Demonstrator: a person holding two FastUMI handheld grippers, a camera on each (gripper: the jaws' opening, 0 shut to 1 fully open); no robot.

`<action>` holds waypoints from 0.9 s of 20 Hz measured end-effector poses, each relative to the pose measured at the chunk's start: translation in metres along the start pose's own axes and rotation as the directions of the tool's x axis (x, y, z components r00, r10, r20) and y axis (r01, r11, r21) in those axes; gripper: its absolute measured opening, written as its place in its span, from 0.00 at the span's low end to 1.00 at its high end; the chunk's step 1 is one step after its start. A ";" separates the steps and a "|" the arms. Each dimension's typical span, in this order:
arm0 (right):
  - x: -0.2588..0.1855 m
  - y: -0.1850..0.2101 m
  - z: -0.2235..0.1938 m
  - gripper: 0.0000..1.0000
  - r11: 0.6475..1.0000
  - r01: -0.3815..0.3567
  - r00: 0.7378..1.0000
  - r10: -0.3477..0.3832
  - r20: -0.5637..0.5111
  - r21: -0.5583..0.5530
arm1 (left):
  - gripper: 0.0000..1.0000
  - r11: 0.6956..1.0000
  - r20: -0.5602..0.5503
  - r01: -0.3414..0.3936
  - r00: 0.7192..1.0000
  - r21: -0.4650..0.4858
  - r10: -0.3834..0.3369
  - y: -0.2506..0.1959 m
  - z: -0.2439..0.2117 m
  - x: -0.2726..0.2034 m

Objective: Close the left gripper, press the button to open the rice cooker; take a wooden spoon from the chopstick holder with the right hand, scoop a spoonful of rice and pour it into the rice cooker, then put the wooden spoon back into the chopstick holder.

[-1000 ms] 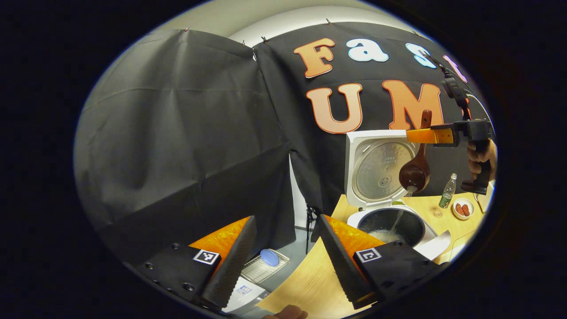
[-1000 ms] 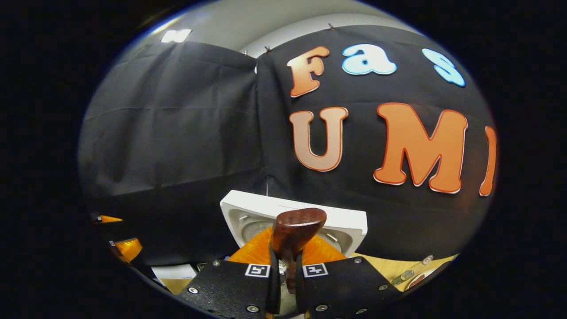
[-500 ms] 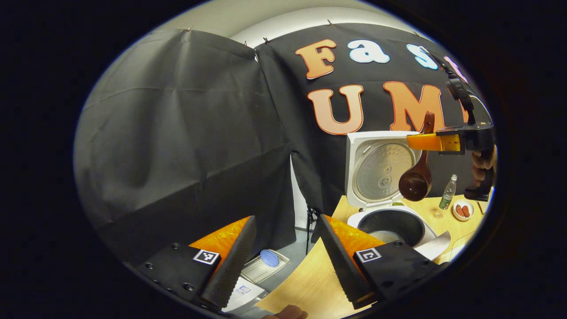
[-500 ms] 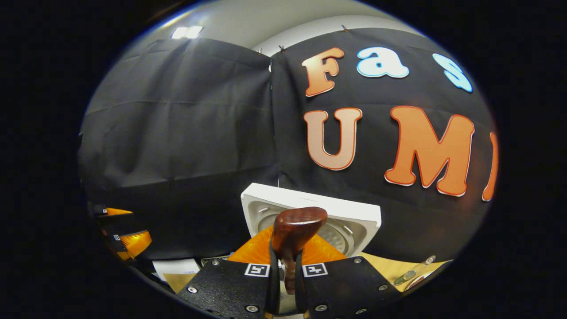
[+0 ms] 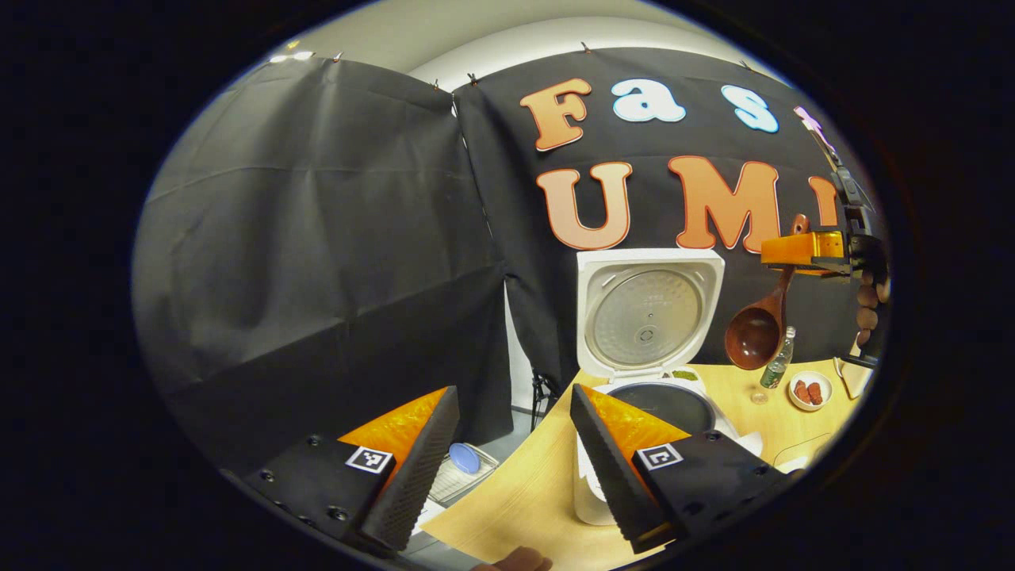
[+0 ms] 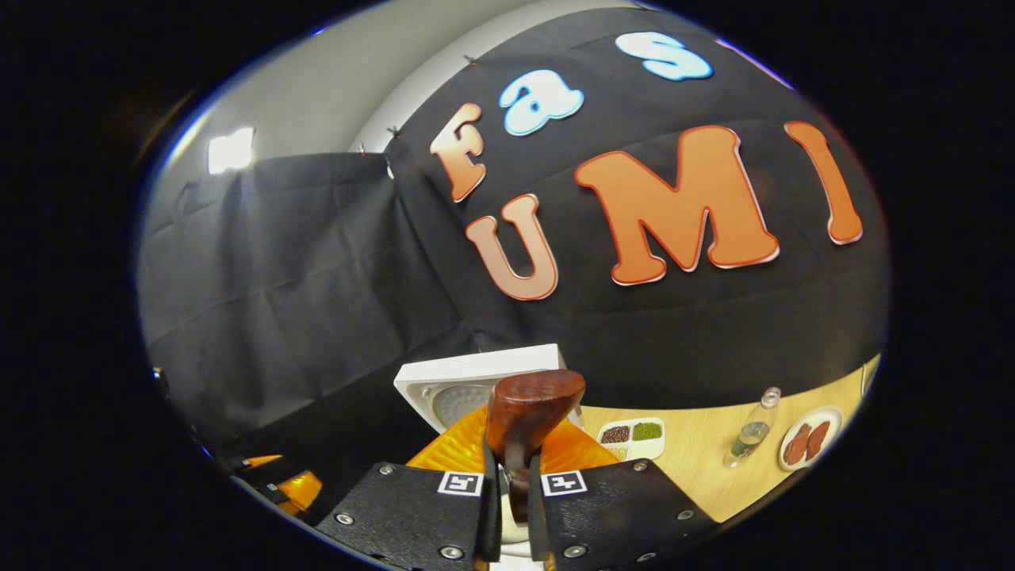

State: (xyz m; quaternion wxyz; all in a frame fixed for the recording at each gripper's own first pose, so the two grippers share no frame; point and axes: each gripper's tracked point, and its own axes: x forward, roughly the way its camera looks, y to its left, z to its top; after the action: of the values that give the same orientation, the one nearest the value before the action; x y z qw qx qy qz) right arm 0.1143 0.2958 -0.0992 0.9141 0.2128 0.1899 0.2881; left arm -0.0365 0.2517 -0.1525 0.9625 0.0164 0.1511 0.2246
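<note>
The white rice cooker [image 5: 591, 492] stands on the table with its lid [image 5: 650, 313] raised and its dark inner pot [image 5: 662, 396] uncovered. To the right of the lid hangs the brown wooden spoon [image 5: 753, 337], bowl down and empty, above the table beside the pot. My right gripper [image 5: 801, 250] is shut on its handle, held by a hand [image 5: 868, 305]. In the right gripper view the handle end [image 6: 531, 404] sticks up between my right gripper's [image 6: 511, 492] closed fingers, with the lid [image 6: 476, 373] behind. My left gripper [image 5: 507, 460] stands open, low and left of the cooker, holding nothing.
A small bottle [image 5: 775, 369] and a plate of sausages [image 5: 809, 390] sit on the wooden table [image 5: 515, 492] right of the cooker. A divided tray of grains [image 6: 630, 434] lies behind the cooker. A rack with a blue lid [image 5: 464, 460] is on the floor.
The rice stream from the spoon into the pot has stopped. My right gripper carried the emptied spoon rightward, off the pot, and turned right. My left gripper shifted slightly and stays open.
</note>
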 end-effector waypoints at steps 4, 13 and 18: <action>-0.047 -0.054 0.000 0.13 0.992 0.087 0.996 -0.088 0.008 0.090 | 0.96 1.000 -0.013 -0.004 1.000 -0.015 0.004 -0.022 -0.001 -0.016; -0.183 -0.192 -0.022 0.13 0.916 0.331 0.937 -0.347 0.032 0.225 | 0.96 0.999 -0.021 0.003 1.000 -0.033 -0.004 -0.077 0.011 -0.038; -0.250 -0.241 -0.038 0.13 0.868 0.415 0.898 -0.439 0.035 0.272 | 0.96 0.998 -0.011 0.058 0.998 -0.024 -0.058 -0.112 0.016 -0.046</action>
State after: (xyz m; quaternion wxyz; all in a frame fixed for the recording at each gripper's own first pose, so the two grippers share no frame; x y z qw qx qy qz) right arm 0.0136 -0.0246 -0.1957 0.9276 0.2961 0.2242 0.0410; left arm -0.0231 0.1313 -0.1356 0.9678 -0.0006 0.1546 0.1984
